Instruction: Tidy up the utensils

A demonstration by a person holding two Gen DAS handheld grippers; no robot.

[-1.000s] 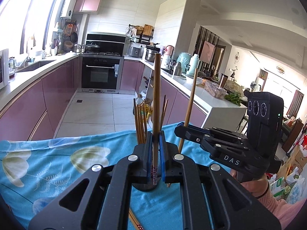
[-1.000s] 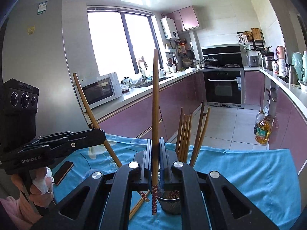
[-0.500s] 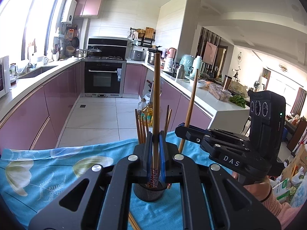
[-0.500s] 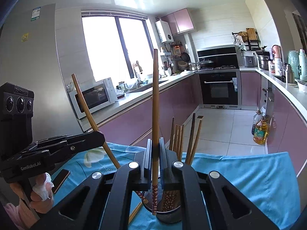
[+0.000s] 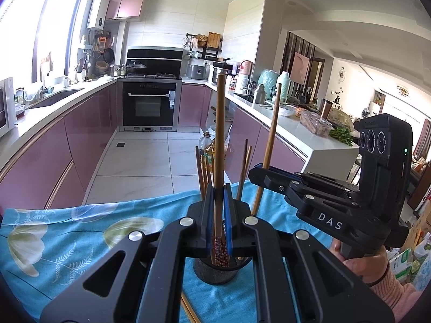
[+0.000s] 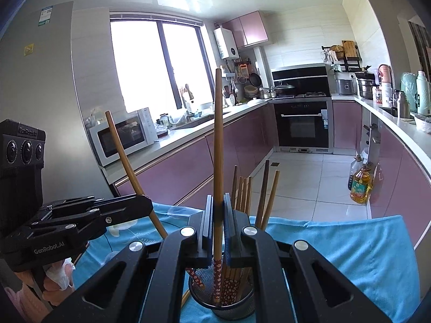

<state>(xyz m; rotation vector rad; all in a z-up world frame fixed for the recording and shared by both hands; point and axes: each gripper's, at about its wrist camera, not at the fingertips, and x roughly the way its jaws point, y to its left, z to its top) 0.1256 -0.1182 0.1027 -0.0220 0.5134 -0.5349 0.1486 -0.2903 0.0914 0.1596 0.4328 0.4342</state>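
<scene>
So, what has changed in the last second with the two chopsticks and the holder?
Both held chopsticks came down toward the mesh holder: the right chopstick now has its patterned tip inside the cup, and the left chopstick reaches its rim. Both grippers stay shut on their chopsticks; the holder and blue cloth stayed put.

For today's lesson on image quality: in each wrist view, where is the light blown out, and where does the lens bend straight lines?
Left wrist view: the window at upper left is washed out, and the countertop edges bow. Right wrist view: the window glares white, the refrigerator leans and curves, and the corners go dark.
</scene>
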